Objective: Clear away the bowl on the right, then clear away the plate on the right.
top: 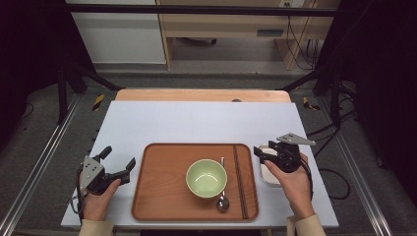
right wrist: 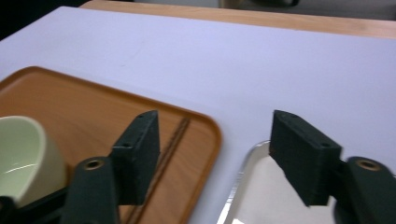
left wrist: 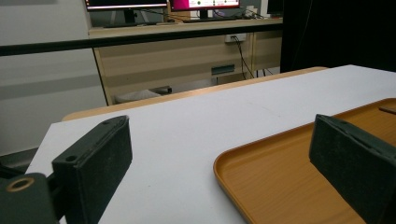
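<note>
Wooden tray (top: 162,196) on a pale table (top: 196,123), seen whole from the high view: a green bowl (top: 206,178) at its centre, a metal spoon (top: 223,199) just beside the bowl, and dark chopsticks (top: 240,182) lying along the tray's right side. Off the right rim sits a small white dish (top: 269,176) under the right gripper (top: 261,153). Right gripper view: jaws wide apart, holding nothing, astride the gap between the chopsticks (right wrist: 163,161) and the dish (right wrist: 261,196). Left gripper (top: 118,158) rests left of the tray; left gripper view: jaws spread, empty, over the tray's corner (left wrist: 280,182).
</note>
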Demonstrator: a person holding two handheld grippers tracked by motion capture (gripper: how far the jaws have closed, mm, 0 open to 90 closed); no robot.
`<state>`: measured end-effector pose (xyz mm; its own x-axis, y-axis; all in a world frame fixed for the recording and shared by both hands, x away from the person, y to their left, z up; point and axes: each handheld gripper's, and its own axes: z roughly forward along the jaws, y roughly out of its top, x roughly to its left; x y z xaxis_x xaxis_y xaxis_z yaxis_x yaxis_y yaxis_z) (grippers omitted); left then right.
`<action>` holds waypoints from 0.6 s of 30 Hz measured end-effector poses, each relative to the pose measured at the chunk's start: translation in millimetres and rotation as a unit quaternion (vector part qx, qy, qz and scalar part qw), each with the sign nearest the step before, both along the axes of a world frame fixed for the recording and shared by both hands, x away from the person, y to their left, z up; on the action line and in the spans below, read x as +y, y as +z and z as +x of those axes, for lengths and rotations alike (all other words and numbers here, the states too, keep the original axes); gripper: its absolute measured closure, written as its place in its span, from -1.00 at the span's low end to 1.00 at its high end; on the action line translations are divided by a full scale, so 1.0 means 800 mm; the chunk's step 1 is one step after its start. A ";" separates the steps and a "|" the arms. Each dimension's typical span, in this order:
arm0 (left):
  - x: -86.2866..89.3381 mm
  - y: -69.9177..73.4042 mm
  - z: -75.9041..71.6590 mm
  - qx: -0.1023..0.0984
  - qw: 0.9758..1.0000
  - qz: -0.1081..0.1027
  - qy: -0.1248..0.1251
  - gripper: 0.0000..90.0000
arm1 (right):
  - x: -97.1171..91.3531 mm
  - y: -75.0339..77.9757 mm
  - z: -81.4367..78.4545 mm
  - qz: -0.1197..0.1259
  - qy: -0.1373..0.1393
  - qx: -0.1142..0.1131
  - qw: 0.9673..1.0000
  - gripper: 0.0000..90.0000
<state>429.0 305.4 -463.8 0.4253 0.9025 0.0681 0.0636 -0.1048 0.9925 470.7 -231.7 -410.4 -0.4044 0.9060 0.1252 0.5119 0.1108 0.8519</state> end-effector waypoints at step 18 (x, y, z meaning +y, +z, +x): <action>-0.001 0.000 0.000 0.000 1.000 0.003 0.000 -0.88 | -0.118 -0.024 -0.006 -0.046 -0.140 0.060 0.987 0.04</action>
